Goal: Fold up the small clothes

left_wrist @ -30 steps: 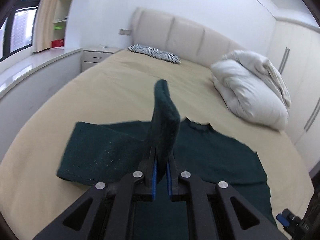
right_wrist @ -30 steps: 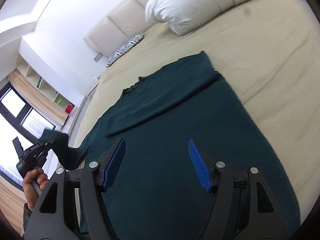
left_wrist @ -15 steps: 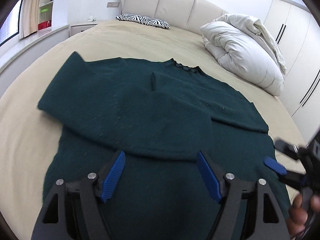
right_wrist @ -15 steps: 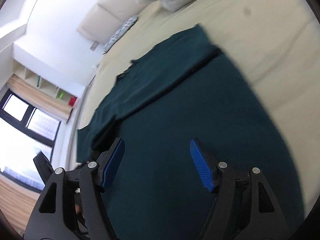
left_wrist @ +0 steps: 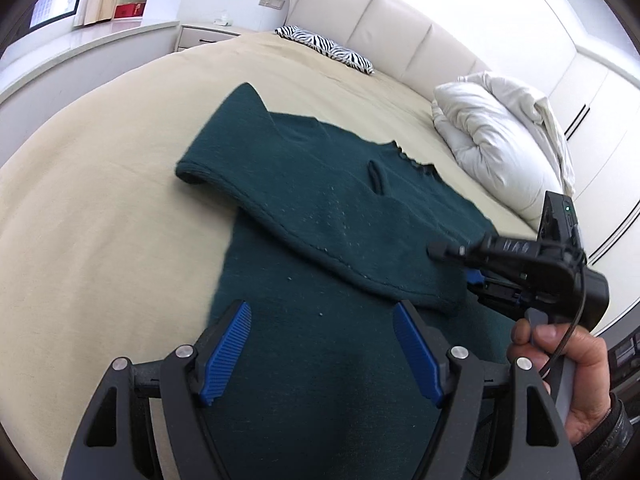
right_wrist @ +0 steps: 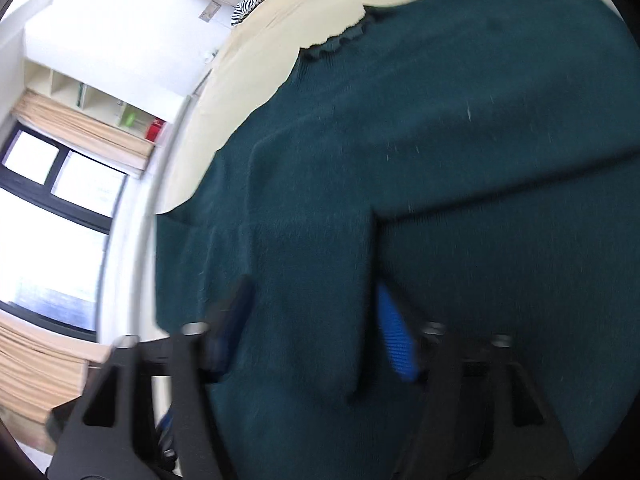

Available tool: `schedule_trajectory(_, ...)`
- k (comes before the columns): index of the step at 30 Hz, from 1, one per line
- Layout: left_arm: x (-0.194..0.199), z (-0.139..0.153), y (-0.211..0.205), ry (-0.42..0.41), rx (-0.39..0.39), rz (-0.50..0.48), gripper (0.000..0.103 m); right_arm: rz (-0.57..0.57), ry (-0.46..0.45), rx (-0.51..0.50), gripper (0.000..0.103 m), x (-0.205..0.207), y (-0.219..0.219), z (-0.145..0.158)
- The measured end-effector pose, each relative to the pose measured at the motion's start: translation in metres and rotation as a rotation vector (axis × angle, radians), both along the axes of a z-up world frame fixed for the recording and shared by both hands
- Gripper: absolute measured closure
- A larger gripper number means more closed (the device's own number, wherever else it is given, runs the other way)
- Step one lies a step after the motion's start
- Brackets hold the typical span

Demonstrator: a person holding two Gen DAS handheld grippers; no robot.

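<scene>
A dark green sweater (left_wrist: 320, 216) lies spread on the bed (left_wrist: 100, 200), sleeves folded across. The left tongs (left_wrist: 322, 344) hover wide above its hem at six o'clock; the right tongs (right_wrist: 312, 332), blurred, are closing, apparently around a sleeve end.

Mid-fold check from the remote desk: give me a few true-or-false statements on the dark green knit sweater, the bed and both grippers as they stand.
1. The dark green knit sweater lies on a beige bed sheet. True.
2. The left gripper is clamped on a sleeve. False: its jaws stand open with nothing gripped, above the sweater.
3. A sleeve is folded across the sweater's body. True.
4. The right gripper is far from the sweater. False: its jaws are closing with a fold of the fabric between them.
5. A white bundled duvet covers the sweater. False: it lies apart, near the cream padded headboard.
</scene>
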State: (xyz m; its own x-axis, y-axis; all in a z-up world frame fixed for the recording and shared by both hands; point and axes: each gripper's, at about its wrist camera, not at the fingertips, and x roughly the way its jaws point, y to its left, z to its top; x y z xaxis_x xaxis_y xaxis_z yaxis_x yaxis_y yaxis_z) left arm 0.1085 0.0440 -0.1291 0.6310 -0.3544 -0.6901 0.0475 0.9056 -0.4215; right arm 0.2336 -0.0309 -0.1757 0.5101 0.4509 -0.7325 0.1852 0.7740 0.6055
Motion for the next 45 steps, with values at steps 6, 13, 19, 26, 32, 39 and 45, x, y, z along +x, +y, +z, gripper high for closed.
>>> schedule_trajectory(6,0.002,0.017,0.014,-0.041,-0.030,0.035,0.027,0.106,-0.078,-0.184,0.096,0.003,0.019,0.039)
schedule_trajectory(13,0.024,0.036,0.033,-0.092,0.006,0.093,0.027,0.136,-0.288,-0.314,0.096,0.013,-0.013,0.121)
schedule_trajectory(19,0.068,0.038,0.036,-0.099,0.116,0.118,0.027,0.035,-0.174,-0.355,0.096,0.046,-0.102,0.070)
schedule_trajectory(26,0.152,0.032,0.025,-0.047,0.255,0.133,0.027,-0.010,-0.125,-0.268,0.093,0.051,-0.129,0.028)
schedule_trajectory(32,0.213,0.011,0.003,0.042,0.341,0.071,0.029,0.007,-0.141,-0.262,0.093,0.062,-0.132,0.029)
schedule_trajectory(39,0.228,-0.021,-0.006,0.077,0.331,0.027,0.085,0.023,-0.129,-0.240,0.091,0.055,-0.125,0.017)
schedule_trajectory(45,0.217,-0.014,0.016,0.035,0.276,0.082,0.094,0.016,-0.152,-0.359,0.097,0.055,-0.113,0.026)
